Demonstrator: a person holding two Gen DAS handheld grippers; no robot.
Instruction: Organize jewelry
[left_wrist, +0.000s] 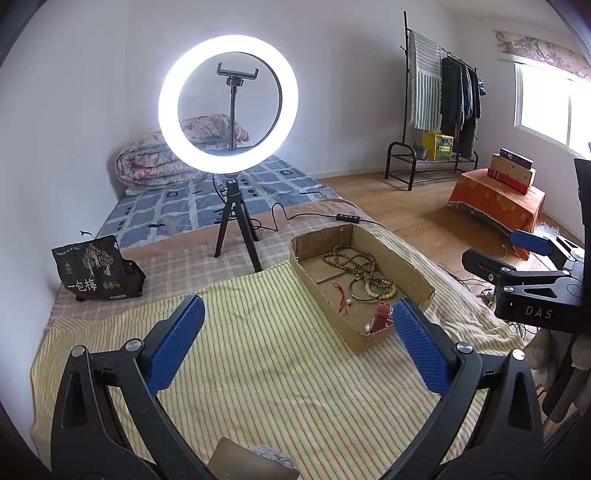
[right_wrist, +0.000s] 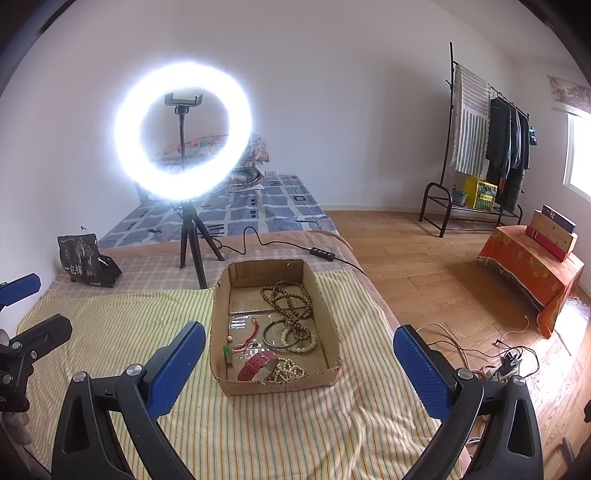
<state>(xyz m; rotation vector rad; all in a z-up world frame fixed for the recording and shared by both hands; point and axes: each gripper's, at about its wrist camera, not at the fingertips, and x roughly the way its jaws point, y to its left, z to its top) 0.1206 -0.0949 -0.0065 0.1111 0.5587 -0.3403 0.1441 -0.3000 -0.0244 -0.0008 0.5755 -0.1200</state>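
A shallow cardboard box (right_wrist: 221, 321) (left_wrist: 314, 284) lies on a yellow striped cloth (right_wrist: 147, 325). In it lie long brown bead strings (right_wrist: 291, 302), a dark bangle (right_wrist: 273, 334), a pale bead bracelet (right_wrist: 306, 345), a red cord (right_wrist: 251, 338), a red strap (right_wrist: 258, 363) and white beads (right_wrist: 290, 369). My right gripper (right_wrist: 299, 362) is open and empty, held above the box's near end. My left gripper (left_wrist: 299, 332) is open and empty, left of the box's near corner. The right gripper also shows in the left wrist view (left_wrist: 532, 258).
A lit ring light on a small tripod (right_wrist: 192, 243) stands behind the box, its cable and switch (right_wrist: 323, 254) trailing right. A black snack bag (right_wrist: 83, 266) sits at the far left. Cables (right_wrist: 509, 358) lie on the wooden floor to the right.
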